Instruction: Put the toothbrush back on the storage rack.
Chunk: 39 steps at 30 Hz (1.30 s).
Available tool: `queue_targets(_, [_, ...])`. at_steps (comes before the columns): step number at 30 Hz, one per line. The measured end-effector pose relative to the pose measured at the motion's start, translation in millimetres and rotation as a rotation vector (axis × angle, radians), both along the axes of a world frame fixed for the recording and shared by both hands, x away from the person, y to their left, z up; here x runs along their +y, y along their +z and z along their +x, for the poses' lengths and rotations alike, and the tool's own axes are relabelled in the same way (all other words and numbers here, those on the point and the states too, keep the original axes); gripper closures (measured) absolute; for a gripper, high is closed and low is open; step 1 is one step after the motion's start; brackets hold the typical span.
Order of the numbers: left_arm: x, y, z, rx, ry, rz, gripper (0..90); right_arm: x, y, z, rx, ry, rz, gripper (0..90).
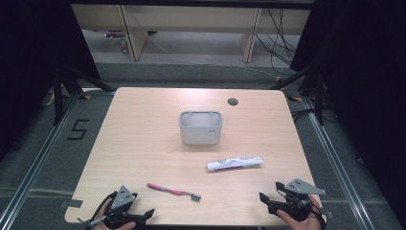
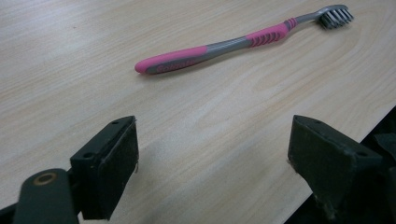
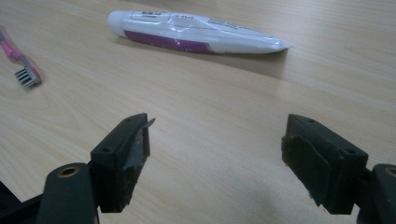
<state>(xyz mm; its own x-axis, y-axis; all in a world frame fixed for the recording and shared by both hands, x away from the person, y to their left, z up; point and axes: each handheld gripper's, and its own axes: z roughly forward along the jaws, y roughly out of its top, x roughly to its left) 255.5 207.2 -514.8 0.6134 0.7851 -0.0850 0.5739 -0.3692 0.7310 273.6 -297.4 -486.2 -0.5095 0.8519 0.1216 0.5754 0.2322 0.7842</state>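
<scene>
A pink and grey toothbrush (image 1: 173,191) (image 2: 243,42) lies flat near the table's front edge, bristles toward the right. A white and purple toothpaste tube (image 1: 234,163) (image 3: 196,32) lies right of the middle. Behind them stands a grey rectangular holder (image 1: 201,127), upright. My left gripper (image 1: 146,214) (image 2: 212,158) rests at the front left corner, open, nothing between its jaws, the toothbrush a short way ahead of it. At the front right corner my right gripper (image 1: 270,190) (image 3: 217,158) is open too, with the tube lying ahead of it and the brush head (image 3: 27,74) off to its left.
The wooden table (image 1: 143,143) has a round cable hole (image 1: 232,101) at the back right. Its front edge runs just beside both grippers. Black stands and cables sit on the floor around the table.
</scene>
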Motion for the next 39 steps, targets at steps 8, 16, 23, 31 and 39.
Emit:
queue_targets(8, [-1.2,4.7,0.8,-0.024,0.0,0.008,16.0,0.4,-0.3,1.2,-0.011,0.006,-0.018,23.6])
queue_targets(16, [-10.2,23.8,10.1,-0.11,-0.136,0.076,19.7,-0.5,-0.3,1.6,-0.003,0.011,-0.015,23.6])
queue_targets(23, [-24.8,24.7,23.3,-0.134,-0.262,0.162,23.6,-0.9,-0.5,1.5,-0.006,0.007,-0.01,23.6])
queue_targets(31, [-45.7,32.7,40.3,-0.127,-0.396,0.271,31.4,-1.0,-0.4,1.9,-0.001,0.019,-0.013,23.6])
queue_targets(39, [-64.7,34.8,53.4,-0.092,-0.492,0.347,44.2,0.1,-1.4,2.0,-0.001,0.029,-0.01,23.6])
